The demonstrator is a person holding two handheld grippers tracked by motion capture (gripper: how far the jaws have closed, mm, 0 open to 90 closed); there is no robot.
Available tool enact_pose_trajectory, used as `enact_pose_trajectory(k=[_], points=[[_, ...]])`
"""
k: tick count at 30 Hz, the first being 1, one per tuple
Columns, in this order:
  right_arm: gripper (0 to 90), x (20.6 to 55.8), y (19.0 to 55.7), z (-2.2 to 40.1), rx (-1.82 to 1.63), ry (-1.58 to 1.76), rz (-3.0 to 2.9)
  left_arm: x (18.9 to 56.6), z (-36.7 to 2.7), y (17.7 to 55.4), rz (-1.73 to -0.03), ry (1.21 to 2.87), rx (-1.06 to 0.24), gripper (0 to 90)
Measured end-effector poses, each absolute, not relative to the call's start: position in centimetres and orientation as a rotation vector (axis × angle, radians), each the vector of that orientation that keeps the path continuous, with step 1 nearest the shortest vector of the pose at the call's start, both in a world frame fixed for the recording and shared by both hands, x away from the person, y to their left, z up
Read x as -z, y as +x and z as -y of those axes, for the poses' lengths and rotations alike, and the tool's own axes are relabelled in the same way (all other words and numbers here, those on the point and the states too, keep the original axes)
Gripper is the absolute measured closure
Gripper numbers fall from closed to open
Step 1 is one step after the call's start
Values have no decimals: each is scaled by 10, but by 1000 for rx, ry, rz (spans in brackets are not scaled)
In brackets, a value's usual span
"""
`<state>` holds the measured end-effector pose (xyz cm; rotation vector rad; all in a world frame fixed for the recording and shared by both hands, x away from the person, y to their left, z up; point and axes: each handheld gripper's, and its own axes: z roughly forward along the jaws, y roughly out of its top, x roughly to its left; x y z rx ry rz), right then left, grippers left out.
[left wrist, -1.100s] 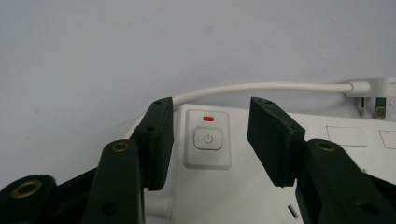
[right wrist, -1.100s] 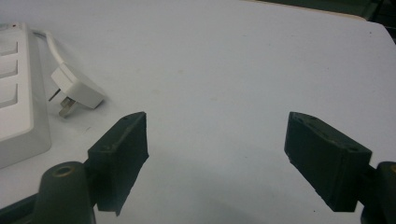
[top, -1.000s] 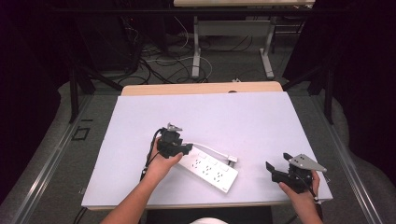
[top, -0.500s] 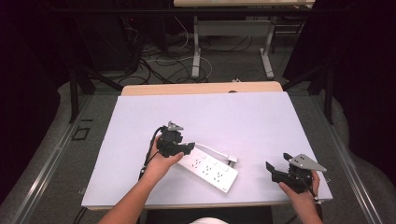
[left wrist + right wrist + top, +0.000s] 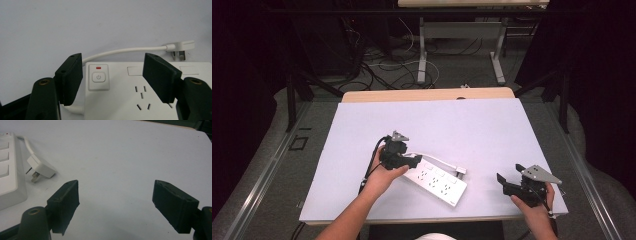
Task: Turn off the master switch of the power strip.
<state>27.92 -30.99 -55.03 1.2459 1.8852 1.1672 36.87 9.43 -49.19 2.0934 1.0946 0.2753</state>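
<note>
- A white power strip (image 5: 434,179) lies flat on the pale table (image 5: 492,130), near the front edge and a little left of the middle, set at a slant with its far end pointing toward the person's right.
- Its white cord (image 5: 120,51) loops out from the switch end and curves along the far side of the strip, ending in a flat white plug (image 5: 180,47) that rests on the table just beside the strip, its metal prongs showing.
- The left gripper (image 5: 408,161), held in the person's left hand (image 5: 382,179), hangs over the switch end of the strip with its jaws spread wide apart and nothing between them but the strip's top face below.
- In the left gripper view, the power button (image 5: 98,77) with a small red light (image 5: 98,67) above it sits between the two black jaws, closer to the left one; socket holes (image 5: 142,96) show further along.
- I cannot tell whether the jaw tips touch the strip or only hover above it.
- The right gripper (image 5: 508,183), in the person's right hand (image 5: 534,212), is at the front right corner of the table, well apart from the strip, jaws also wide apart and holding nothing.
- From the right gripper view, bare tabletop lies between its jaws, with the plug and the strip's end off to the left.
- A wooden table edge (image 5: 427,94) shows behind the pale surface, with cables on the floor (image 5: 382,65) beyond.
</note>
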Motion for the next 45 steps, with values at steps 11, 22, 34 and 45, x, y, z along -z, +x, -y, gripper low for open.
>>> enact_pose_trajectory(k=[11, 22, 34, 45], points=[[208, 550, 279, 310, -1169, 1238, -1884, 483, -96, 362, -1016, 2124, -300, 327], [208, 551, 280, 311, -1173, 1231, -1879, 477, -101, 358, -1015, 2113, -276, 304], [208, 549, 279, 311, -1152, 1237, -1895, 472, -105, 352, -1052, 2081, -265, 193], [208, 550, 280, 311, -1167, 1228, -1886, 469, -116, 346, -1059, 2072, -247, 62]])
